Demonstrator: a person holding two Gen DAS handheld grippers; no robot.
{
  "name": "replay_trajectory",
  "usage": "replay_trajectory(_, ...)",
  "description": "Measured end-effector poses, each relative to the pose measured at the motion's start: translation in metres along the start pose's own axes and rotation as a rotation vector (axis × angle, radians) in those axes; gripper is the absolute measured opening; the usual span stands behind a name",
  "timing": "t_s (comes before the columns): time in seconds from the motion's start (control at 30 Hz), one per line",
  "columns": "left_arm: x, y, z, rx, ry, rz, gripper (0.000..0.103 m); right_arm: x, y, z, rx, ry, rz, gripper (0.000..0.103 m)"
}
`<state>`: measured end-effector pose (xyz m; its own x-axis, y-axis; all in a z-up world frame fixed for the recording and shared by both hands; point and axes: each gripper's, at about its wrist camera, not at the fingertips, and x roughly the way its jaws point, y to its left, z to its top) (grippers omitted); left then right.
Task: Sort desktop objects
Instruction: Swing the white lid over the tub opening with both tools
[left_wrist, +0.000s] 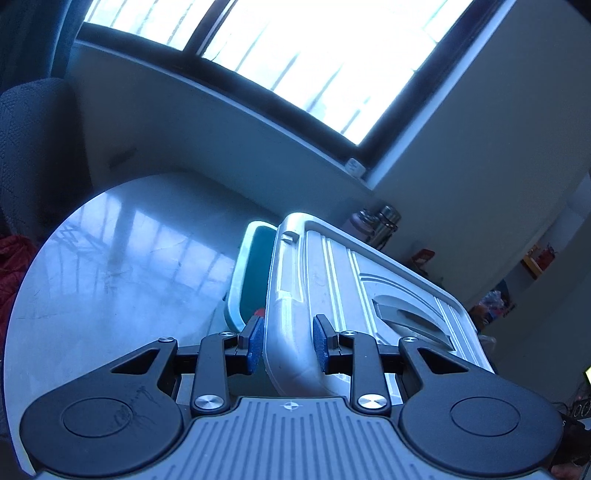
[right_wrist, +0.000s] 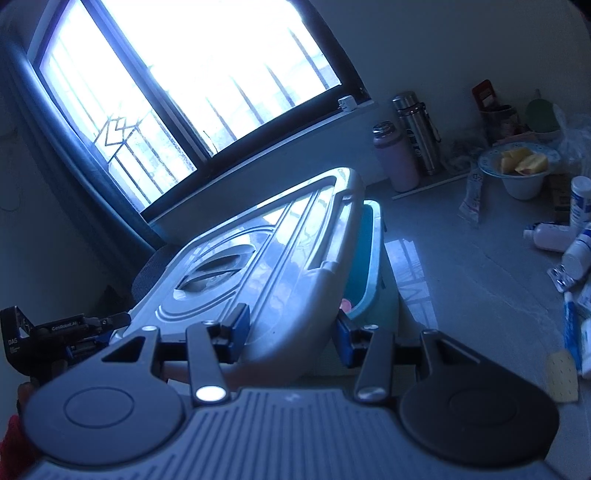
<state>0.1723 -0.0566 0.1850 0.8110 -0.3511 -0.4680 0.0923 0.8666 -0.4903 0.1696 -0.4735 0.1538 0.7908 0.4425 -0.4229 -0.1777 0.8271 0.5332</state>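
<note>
Here, both grippers are at the big grey lid of a teal box. The lid is tilted up on one side, so the box is partly open. A little bit of something red and pink shows inside the box, down low, but it is too hidden to name.

The left gripper has its blue pads on each side of the lid's near corner. They are close to the rim, and I cannot tell if they squeeze it or just sit beside it. The right gripper straddles the other near corner of the lid. Its fingers look spread a bit wider than the rim, and I cannot tell if they touch it.

The things to sort lie on the grey table, well apart from the box on the right: white bottles, a blue and white tube, and a yellow sponge. A bowl of fruit and two flasks stand further back.

I think the step in hand is moving the lid. It could be coming off to let things in, or going back down to close the box. Either way, both grippers need to hold the lid level and move together, so it does not slip or twist.
</note>
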Motion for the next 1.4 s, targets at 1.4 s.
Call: replay_trajectory(1.4,0.091,0.011,0.044,0.015,0.025,0.123,0.029,0.097,-0.019,0.034,-0.072,0.137,-0.137,0.057)
